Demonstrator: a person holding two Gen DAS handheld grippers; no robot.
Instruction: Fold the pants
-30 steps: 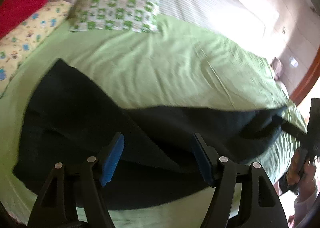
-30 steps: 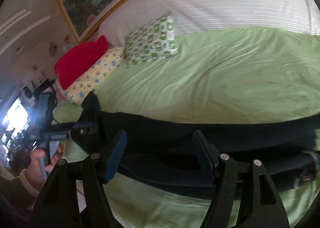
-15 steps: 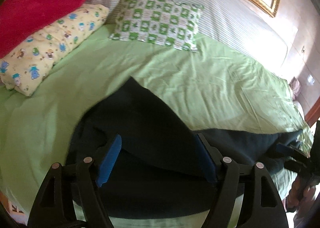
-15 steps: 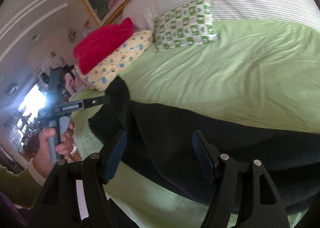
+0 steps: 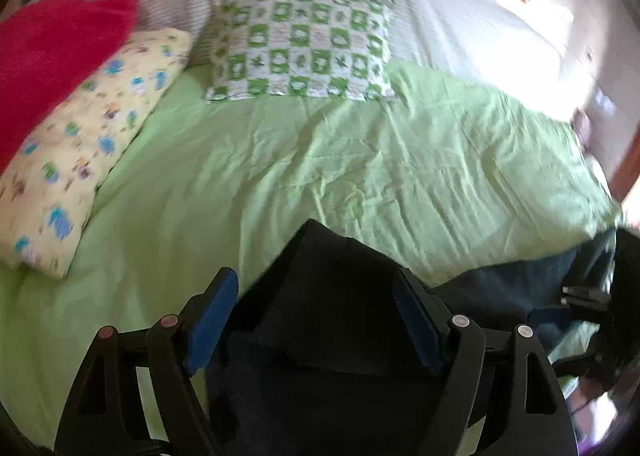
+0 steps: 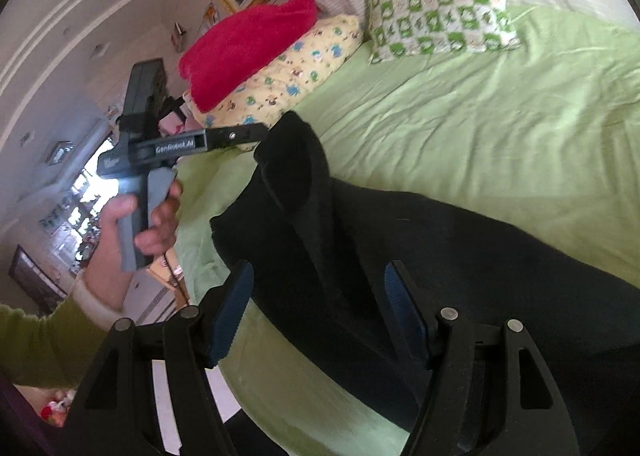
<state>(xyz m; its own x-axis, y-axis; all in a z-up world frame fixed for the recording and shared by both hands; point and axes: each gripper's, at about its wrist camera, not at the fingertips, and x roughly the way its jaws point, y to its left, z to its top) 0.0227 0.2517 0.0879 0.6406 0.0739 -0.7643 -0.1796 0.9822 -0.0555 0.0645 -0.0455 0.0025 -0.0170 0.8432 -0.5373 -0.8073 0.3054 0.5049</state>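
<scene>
left claw (image 5: 316,320) spreading wider, unpinched | right claw (image 6: 320,312) spread | pants (image 6: 400,240) end now folded up

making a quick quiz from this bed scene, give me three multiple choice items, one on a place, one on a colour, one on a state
1. Where does the red pillow lie?
A. on the yellow patterned pillow
B. on the dark pants
C. on the floor

2. What colour is the bed sheet?
A. white
B. light green
C. blue

3. How does the right tool stand?
A. clamped on a pillow
B. open, above the pants
C. shut on nothing

Key: 1 A, the red one rests on top of the yellow one. 2 B, green cloth covers the mattress. 3 B, its blue pads stand apart with dark cloth showing between them.
</scene>
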